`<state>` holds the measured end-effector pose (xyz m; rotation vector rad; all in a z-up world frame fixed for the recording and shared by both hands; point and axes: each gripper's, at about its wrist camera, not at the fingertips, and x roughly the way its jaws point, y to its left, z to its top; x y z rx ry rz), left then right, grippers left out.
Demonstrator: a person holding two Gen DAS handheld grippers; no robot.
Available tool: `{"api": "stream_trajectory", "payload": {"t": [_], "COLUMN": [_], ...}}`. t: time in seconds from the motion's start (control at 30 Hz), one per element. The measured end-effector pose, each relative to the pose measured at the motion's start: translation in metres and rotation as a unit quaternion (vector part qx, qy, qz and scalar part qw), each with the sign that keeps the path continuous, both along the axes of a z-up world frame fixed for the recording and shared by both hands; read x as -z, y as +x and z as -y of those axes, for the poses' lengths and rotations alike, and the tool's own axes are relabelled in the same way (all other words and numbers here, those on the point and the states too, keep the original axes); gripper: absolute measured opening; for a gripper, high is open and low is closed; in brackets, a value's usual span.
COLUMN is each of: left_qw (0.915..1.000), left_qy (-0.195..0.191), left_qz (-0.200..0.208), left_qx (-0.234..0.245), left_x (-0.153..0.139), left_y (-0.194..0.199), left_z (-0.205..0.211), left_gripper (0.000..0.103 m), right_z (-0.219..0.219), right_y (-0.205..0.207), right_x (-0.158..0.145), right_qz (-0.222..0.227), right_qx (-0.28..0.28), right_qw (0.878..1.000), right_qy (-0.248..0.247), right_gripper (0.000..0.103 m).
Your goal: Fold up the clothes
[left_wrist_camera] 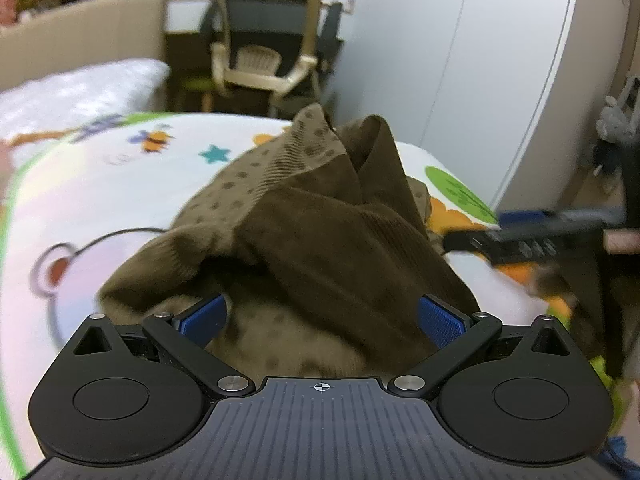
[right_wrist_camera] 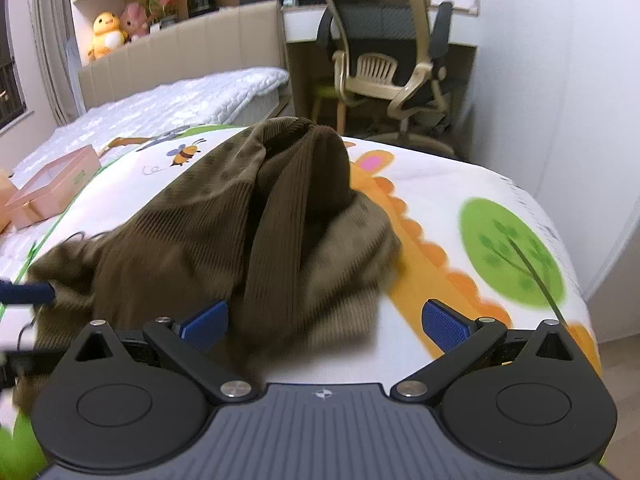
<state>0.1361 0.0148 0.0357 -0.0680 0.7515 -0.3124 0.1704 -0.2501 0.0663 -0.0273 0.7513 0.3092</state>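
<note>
Both claws, left claw [left_wrist_camera: 322, 316] and right claw [right_wrist_camera: 325, 320], gape empty over a crumpled brown corduroy garment [right_wrist_camera: 248, 240] (soft, limp, light); likeliest grip: its ribbed hem.

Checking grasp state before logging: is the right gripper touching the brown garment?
Cannot tell. In the right wrist view the right gripper is open; the brown garment overlaps its left finger, but blur hides contact or a gap.

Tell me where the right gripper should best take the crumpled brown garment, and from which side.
Probably the ribbed hem edge of the brown garment, lying flat nearest the open right gripper. Come in low from the near side; the middle is bunched up, too bulky for the fingers.
</note>
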Motion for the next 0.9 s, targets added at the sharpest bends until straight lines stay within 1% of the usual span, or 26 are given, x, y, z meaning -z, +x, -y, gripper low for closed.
{"api": "stream_trajectory", "payload": {"t": [0.07, 0.13, 0.23, 0.33, 0.43, 0.47, 0.63, 0.9], "left_qw": [0.9999, 0.9994, 0.9977, 0.9954, 0.9911, 0.9903, 0.9910, 0.9900], "left_qy": [-0.004, -0.016, -0.040, -0.058, -0.080, -0.085, -0.086, -0.087], "left_qz": [-0.015, -0.031, -0.055, -0.077, -0.106, -0.109, -0.102, -0.109], "left_qx": [0.001, -0.005, -0.007, -0.005, -0.006, -0.007, -0.009, -0.019], "left_x": [0.007, 0.014, 0.024, 0.034, 0.045, 0.047, 0.049, 0.047], "left_y": [0.022, 0.038, 0.050, 0.052, 0.055, 0.056, 0.054, 0.058], "left_z": [-0.005, -0.012, -0.027, -0.037, -0.046, -0.047, -0.047, -0.044], "left_gripper": [0.103, 0.103, 0.103, 0.103, 0.103, 0.103, 0.103, 0.103], "right_z": [-0.012, -0.025, -0.044, -0.061, -0.073, -0.077, -0.088, -0.085], "right_y": [0.031, 0.058, 0.089, 0.100, 0.096, 0.095, 0.091, 0.095], "right_x": [0.003, 0.008, 0.022, 0.038, 0.041, 0.041, 0.043, 0.046], "right_qz": [-0.018, -0.041, -0.085, -0.105, -0.090, -0.086, -0.066, -0.063], "right_qx": [-0.004, -0.008, -0.015, -0.021, -0.024, -0.025, -0.032, -0.032], "right_qw": [1.000, 0.999, 0.996, 0.992, 0.991, 0.991, 0.989, 0.992], "right_qy": [-0.007, -0.015, -0.030, -0.070, -0.095, -0.102, -0.126, -0.107], "right_gripper": [0.103, 0.103, 0.103, 0.103, 0.103, 0.103, 0.103, 0.103]}}
